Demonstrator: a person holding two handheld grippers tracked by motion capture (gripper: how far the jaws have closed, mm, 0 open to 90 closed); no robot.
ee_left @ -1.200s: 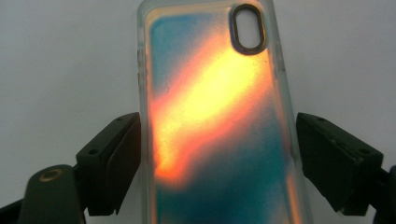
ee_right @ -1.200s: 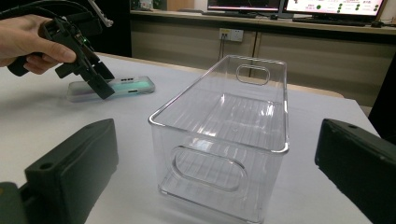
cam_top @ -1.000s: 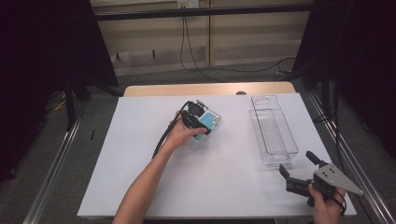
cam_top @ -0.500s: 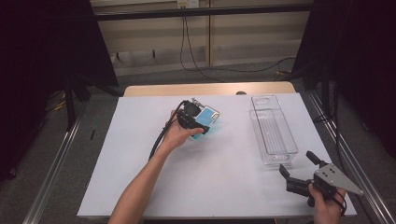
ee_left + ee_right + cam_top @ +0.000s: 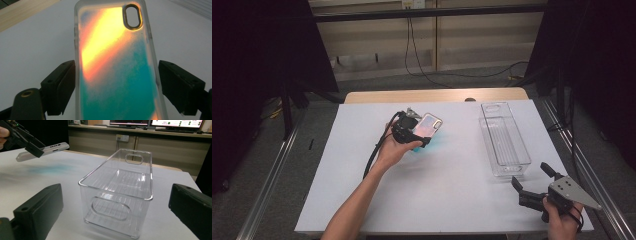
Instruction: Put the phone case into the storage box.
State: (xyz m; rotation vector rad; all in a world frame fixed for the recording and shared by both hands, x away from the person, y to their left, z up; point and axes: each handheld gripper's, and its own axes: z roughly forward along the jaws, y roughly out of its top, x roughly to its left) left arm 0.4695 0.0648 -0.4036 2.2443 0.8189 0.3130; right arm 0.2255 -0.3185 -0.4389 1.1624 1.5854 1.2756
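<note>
An iridescent phone case (image 5: 430, 125), orange fading to teal (image 5: 115, 67), hangs above the white table (image 5: 452, 190) left of centre. My left gripper (image 5: 419, 131) is shut on its long edges, a black jaw on each side in the left gripper view (image 5: 116, 82). The right gripper view shows the case (image 5: 50, 148) lifted and nearly level, clear of the tabletop. My right gripper (image 5: 530, 175) rests near the front right corner, open with nothing between its fingers (image 5: 115, 192). It faces the short end of a clear plastic bin (image 5: 117, 182).
The clear bin (image 5: 488, 137) stands lengthwise on the right side of the table and has nothing in it. A wooden strip (image 5: 437, 95) borders the table's far edge. Metal rails (image 5: 267, 180) run along both sides. A black cable trails from the left gripper.
My left hand has carried the case slightly left and up, and its sheen has turned from teal to pink. The right gripper has stayed put.
</note>
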